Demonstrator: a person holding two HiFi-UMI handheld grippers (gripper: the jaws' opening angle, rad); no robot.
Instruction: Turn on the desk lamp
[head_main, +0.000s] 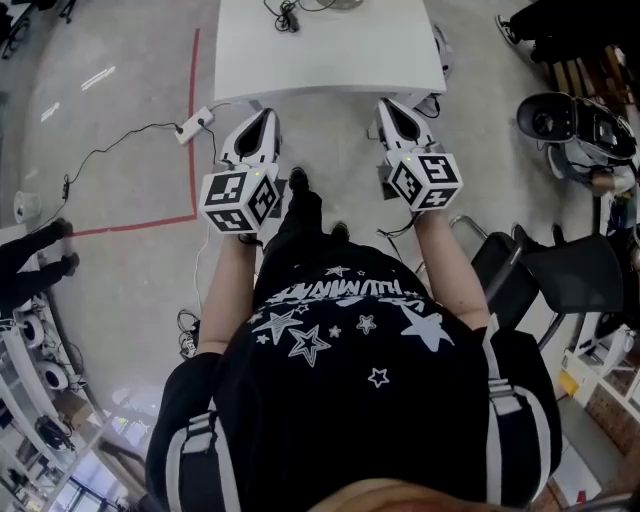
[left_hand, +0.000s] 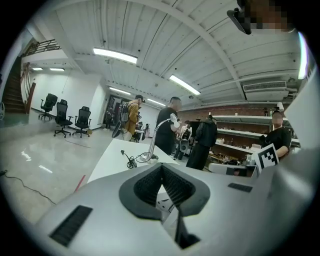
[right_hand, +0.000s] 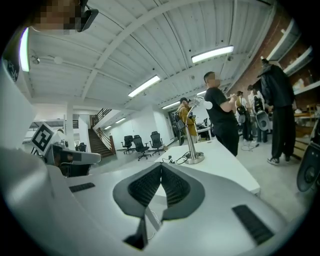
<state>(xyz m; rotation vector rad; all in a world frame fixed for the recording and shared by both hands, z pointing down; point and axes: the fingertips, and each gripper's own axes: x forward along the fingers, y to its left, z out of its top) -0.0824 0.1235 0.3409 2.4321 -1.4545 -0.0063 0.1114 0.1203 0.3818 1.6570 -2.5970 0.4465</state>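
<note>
My left gripper (left_hand: 162, 170) is pressed together on nothing, just short of the near edge of the table (head_main: 330, 60). The lamp (left_hand: 152, 145) stands upright at the far end, ahead across bare tabletop. My right gripper (right_hand: 161, 170), likewise closed and empty, seems slightly nearer it.

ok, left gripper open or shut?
Shut. In its own view the left gripper has its jaws meeting at the tips, with nothing held between them.
</note>
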